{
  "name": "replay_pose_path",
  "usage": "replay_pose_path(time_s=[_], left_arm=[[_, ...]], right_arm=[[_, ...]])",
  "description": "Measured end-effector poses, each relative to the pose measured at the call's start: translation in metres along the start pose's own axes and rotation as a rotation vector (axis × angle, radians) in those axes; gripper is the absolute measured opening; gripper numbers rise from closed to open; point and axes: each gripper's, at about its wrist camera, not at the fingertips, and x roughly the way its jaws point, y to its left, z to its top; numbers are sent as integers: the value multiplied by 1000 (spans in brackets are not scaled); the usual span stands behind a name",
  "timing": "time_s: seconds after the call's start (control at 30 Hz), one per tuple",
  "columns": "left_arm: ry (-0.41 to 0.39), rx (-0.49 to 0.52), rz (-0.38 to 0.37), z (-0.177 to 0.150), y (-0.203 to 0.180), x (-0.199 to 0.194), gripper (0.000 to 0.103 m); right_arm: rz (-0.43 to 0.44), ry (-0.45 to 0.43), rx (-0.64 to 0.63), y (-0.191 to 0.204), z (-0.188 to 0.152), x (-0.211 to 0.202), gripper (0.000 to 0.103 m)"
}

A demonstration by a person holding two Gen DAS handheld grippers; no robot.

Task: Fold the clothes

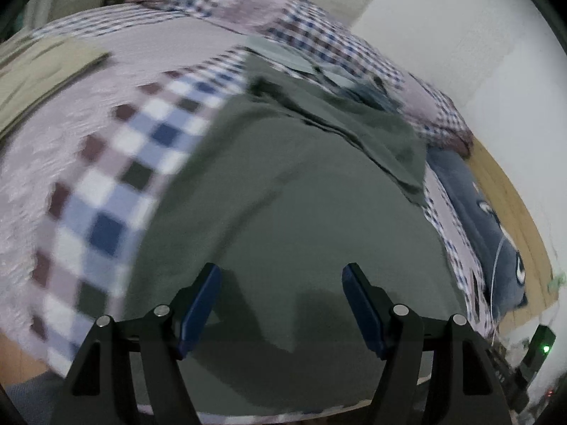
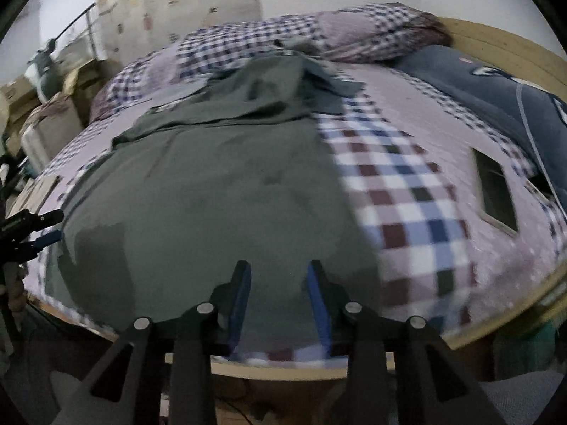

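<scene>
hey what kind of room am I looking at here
Most likely a bedroom. A green garment lies spread on a bed with a checked cover, a checked pillow sits at its far end, and a wooden bed frame edges it.

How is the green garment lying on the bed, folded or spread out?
Mostly spread: the green garment lies flat across the checked bedspread, with only its far end rumpled.

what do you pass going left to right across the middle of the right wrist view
left gripper at the edge → grey-green garment spread flat → checked patchwork bedspread → dark rectangular patch on it → navy blue pillow by the wooden headboard
</scene>
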Motion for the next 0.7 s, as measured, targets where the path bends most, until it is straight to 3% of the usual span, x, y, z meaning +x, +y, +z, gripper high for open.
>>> replay_pose_path(time_s=[0.23,0.37,0.7], left_arm=[[-34,-138,51,-9,56,-31,75],[-30,-161,67,-17,75,-40,75],[111,-141,55,-36,86,-28,75]], right_arm=[[105,1,-52,40,11,13,42],[153,1,-105,64,14,18,47],[236,-3,-212,110,14,25,58]])
